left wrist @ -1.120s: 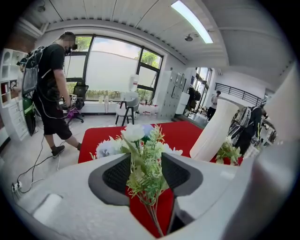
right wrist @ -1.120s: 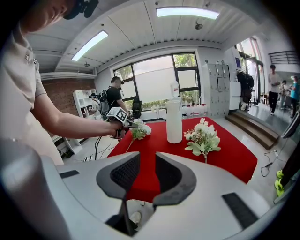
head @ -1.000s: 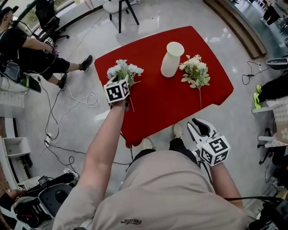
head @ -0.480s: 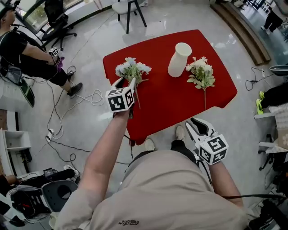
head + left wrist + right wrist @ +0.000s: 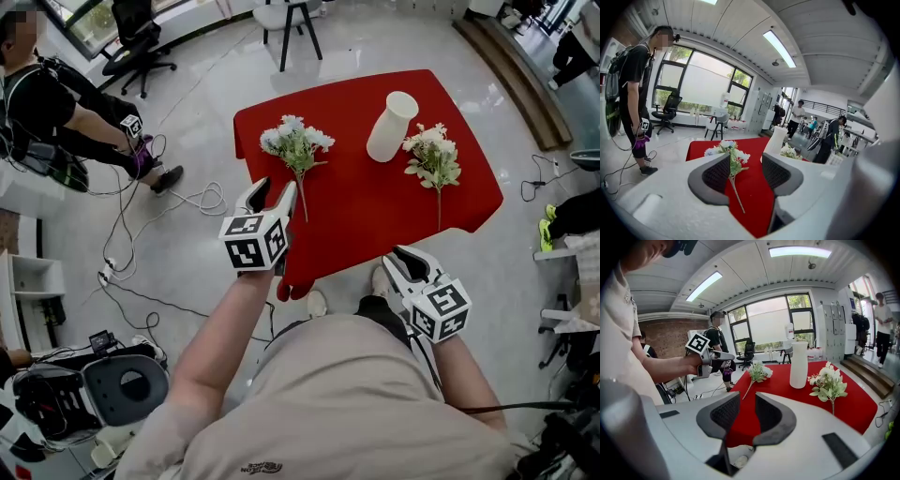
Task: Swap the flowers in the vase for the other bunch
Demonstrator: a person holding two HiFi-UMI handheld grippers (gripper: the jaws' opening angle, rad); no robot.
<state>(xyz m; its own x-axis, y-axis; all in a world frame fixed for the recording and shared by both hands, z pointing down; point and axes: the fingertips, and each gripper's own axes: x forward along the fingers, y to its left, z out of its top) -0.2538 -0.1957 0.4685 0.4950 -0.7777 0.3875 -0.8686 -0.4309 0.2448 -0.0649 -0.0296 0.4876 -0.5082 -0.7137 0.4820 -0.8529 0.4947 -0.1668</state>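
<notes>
Left hand-held gripper [image 5: 274, 195]: withdrawn from the blue-white bunch [image 5: 297, 150], jaws released, nothing held. The bunch is left flat on the red bench [image 5: 366, 202], at 9 o'clock of the empty upright vase [image 5: 392, 127]. Removal is judged done; the cream bunch [image 5: 434, 161], at 4 o'clock of the vase, remains to be inserted. Both bunches' long axes run 12 to 6, blooms at 12. Right hand-held gripper [image 5: 405, 264]: released, empty.
</notes>
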